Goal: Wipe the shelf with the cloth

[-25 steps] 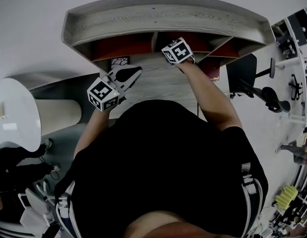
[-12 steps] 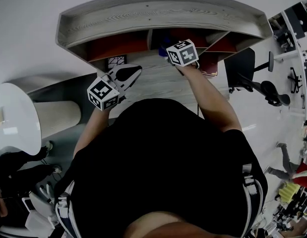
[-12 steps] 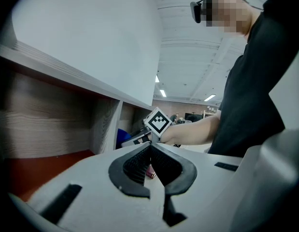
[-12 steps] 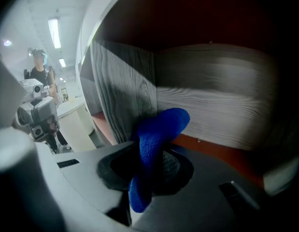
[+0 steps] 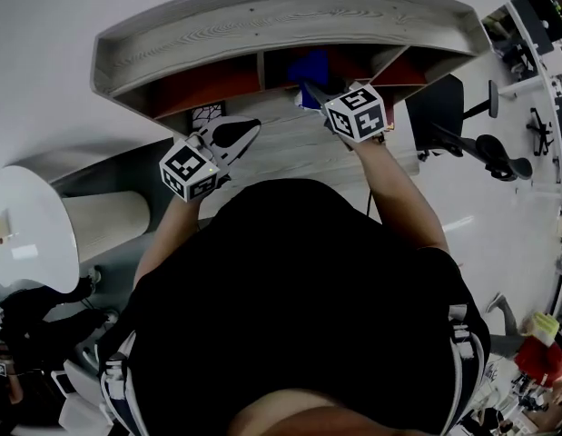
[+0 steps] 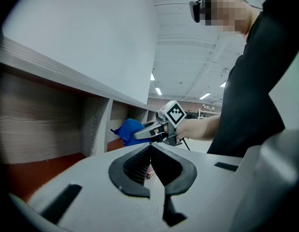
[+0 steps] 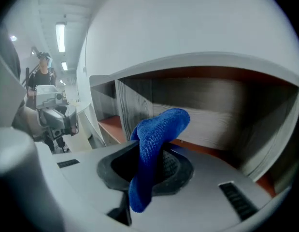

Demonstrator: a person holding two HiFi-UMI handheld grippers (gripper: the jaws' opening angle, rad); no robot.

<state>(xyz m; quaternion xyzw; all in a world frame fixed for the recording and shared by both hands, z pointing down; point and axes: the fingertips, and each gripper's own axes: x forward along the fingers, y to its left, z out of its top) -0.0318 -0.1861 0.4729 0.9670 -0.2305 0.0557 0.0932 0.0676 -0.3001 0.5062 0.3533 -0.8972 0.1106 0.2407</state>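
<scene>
**Cloth backs out of the middle compartment**

My right hand-held gripper [image 5: 310,89] is clenched on the blue cloth [image 7: 158,139]. The cloth is pinched between the jaws, with one fold bulging up past the tips and a tail hanging down at the near side. A second ago this hand-held gripper sat further left, right at the mouth of the middle compartment, and the head view showed no blue at all. Now it has come back towards me and slid to the right, and the cloth shows as a blue patch at the opening. From the right gripper view, the cloth is raised in front of the red compartment floor [image 7: 212,151] and does not look pressed to it.

I read this as the end of one pass across the wooden shelf [image 5: 262,25]. The cloth is off the surface, so nothing is being wiped just now. The compartment to the right looks like the next place for it.

My left hand-held gripper [image 6: 150,151] has not moved. It is clenched on nothing, hanging over the wood-grain worktop [image 5: 290,148] in front of the left compartment.
</scene>
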